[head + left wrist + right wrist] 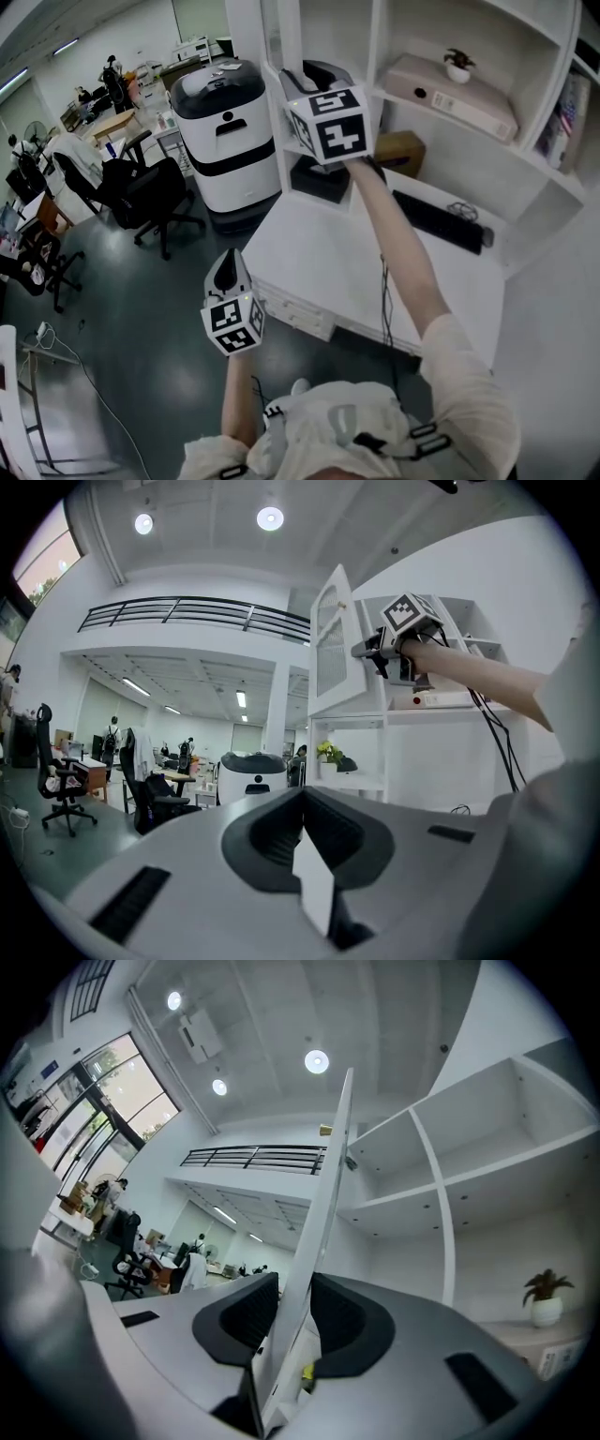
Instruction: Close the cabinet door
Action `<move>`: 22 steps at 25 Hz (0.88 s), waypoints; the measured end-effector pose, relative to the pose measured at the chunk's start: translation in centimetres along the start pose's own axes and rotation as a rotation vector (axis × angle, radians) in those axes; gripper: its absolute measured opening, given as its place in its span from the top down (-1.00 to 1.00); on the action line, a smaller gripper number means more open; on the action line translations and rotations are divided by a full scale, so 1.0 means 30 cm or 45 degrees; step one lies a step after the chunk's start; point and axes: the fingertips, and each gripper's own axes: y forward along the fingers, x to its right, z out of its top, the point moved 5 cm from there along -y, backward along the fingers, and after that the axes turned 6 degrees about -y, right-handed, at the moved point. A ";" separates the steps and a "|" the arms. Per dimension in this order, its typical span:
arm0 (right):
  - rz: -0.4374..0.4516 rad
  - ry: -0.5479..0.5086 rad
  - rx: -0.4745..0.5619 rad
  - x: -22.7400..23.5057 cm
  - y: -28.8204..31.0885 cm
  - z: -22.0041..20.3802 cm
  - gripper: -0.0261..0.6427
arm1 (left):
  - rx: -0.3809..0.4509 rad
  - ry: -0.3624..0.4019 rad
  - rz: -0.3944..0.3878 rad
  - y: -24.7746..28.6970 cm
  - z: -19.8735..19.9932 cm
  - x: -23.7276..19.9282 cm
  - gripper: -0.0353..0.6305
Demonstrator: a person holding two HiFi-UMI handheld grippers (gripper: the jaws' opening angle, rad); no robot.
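Note:
The white cabinet door (336, 639) stands swung out from the upper shelf unit (441, 621). In the right gripper view its edge (323, 1213) runs up between the jaws, filling the gap. My right gripper (291, 1335) is shut on that edge, arm stretched up to it (302, 82). From the head view the door (289, 42) shows only as a thin panel. My left gripper (228, 264) hangs low in front of the desk, apart from the cabinet. Its jaws (305, 855) are together with nothing in them.
A white desk (375, 272) with a keyboard (439, 220) stands under the shelves. A flat box (450, 94), a small plant (458, 64) and a cardboard box (398, 150) sit on the shelves. Left of the desk are a white machine (230, 131) and office chairs (150, 192).

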 end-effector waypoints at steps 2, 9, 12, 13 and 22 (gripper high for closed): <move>-0.024 0.012 -0.007 0.035 -0.009 -0.014 0.61 | -0.011 0.004 -0.012 0.006 -0.007 0.017 0.88; -0.073 0.035 -0.034 0.122 -0.020 -0.054 0.62 | -0.031 0.020 -0.057 0.039 -0.015 0.074 0.88; -0.102 0.036 -0.050 0.163 -0.018 -0.070 0.62 | -0.035 0.018 -0.067 0.058 -0.016 0.084 0.88; -0.110 0.038 -0.053 0.175 -0.016 -0.075 0.62 | -0.038 0.019 -0.070 0.062 -0.019 0.086 0.88; -0.165 0.037 -0.060 0.235 -0.008 -0.108 0.61 | -0.066 0.040 -0.093 0.094 -0.048 0.107 0.88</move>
